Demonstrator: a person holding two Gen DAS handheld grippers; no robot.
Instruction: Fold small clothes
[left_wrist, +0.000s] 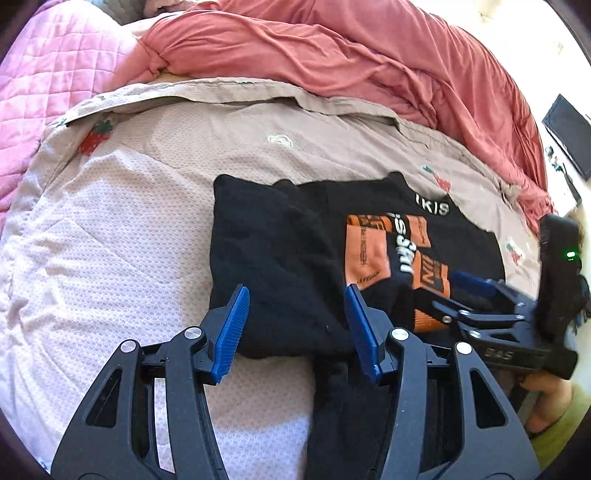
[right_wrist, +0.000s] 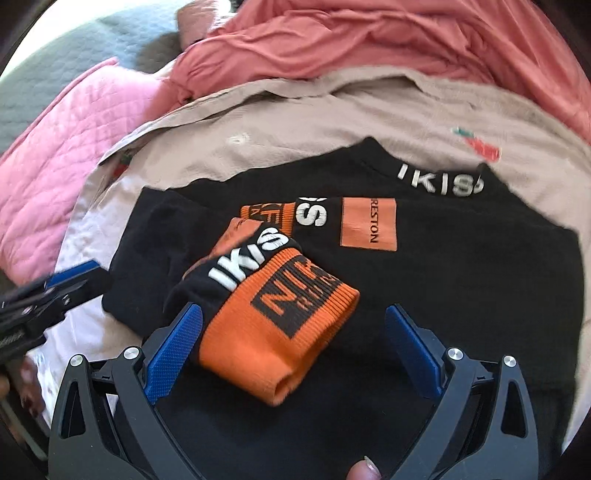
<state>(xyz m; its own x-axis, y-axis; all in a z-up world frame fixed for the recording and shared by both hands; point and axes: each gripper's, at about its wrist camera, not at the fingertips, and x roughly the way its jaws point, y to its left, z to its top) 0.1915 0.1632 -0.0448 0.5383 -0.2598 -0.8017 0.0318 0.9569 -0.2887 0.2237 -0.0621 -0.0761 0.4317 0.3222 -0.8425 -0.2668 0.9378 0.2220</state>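
Left wrist view: the left claw (left_wrist: 295, 321) has its 2 blue fingers apart, holding nothing. Between and just ahead of them lies the black sweater (left_wrist: 273, 254), partly folded on the beige sheet (left_wrist: 147, 206) with strawberry prints. The sweater's orange cuff (left_wrist: 369, 254) sits ahead and to the right of the claw. Farther right, the right claw (left_wrist: 469, 291) reaches in over the sweater; this view is too blurred to tell its state. A red blanket (left_wrist: 369, 55) is bunched well beyond the sweater.

Right wrist view: the right claw (right_wrist: 295, 332) is spread wide, its fingers not clamped on anything. The orange cuff (right_wrist: 280, 325) lies between them on the black sweater (right_wrist: 461, 280). The left claw (right_wrist: 74, 284) shows at the left edge, blurred. A pink quilt (right_wrist: 55, 184) lies far left.
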